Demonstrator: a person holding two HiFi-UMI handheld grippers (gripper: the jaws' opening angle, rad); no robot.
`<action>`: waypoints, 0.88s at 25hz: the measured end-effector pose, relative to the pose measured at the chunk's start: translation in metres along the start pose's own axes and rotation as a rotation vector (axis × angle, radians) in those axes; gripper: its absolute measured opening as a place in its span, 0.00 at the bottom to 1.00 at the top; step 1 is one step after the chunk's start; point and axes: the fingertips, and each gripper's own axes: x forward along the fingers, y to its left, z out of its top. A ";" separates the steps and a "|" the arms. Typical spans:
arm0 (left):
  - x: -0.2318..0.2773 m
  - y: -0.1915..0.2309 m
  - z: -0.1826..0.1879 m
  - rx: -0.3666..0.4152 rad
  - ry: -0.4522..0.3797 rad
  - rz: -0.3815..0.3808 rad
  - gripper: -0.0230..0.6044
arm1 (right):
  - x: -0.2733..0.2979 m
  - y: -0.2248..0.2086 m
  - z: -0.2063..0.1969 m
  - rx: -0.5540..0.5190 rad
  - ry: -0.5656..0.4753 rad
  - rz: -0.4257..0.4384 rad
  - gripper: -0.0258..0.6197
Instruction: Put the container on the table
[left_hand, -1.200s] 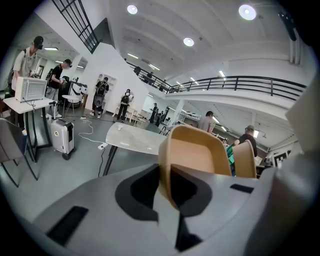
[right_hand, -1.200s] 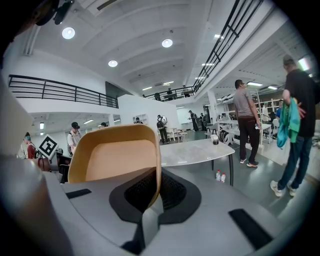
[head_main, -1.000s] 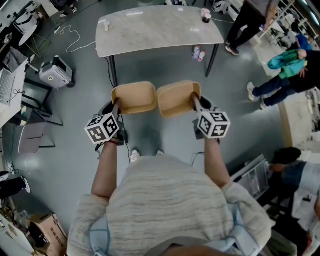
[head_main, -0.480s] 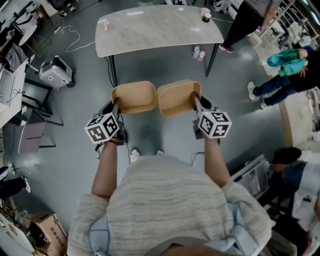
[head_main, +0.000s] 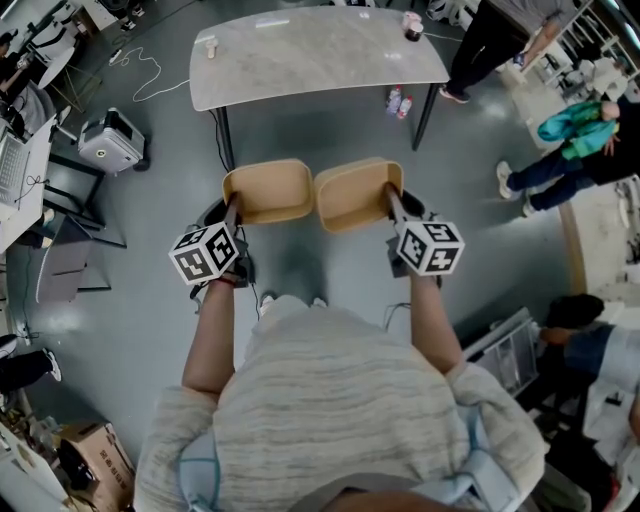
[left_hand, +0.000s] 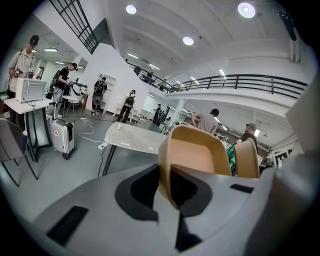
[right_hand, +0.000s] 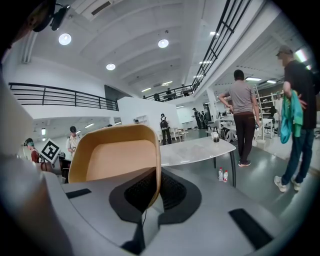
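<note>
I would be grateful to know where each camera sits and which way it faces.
Head view: on the person's head, facing steeply down at the floor and table; shows torso, forearms, left gripper and right gripper.
Left gripper view: on the left gripper, facing along its jaws, shut on the left container rim, toward the table.
Right gripper view: on the right gripper, same direction, jaws shut on the right container rim.
Shared: all three show the table ahead.

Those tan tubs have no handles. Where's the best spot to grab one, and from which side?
By the thin side wall at the rim, coming from the person's end. The left container is open-topped, so one jaw slips inside and one outside, as the left tongs do now; the right tongs pinch the right container likewise.
</note>
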 end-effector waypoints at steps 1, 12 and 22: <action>0.001 -0.001 0.000 0.000 0.000 0.000 0.10 | 0.000 -0.001 0.000 -0.001 0.000 -0.001 0.05; 0.032 0.019 0.011 -0.008 0.018 0.005 0.10 | 0.040 -0.007 0.005 0.003 0.031 -0.003 0.05; 0.111 0.072 0.062 -0.031 0.047 0.007 0.10 | 0.147 -0.012 0.033 0.018 0.061 -0.006 0.05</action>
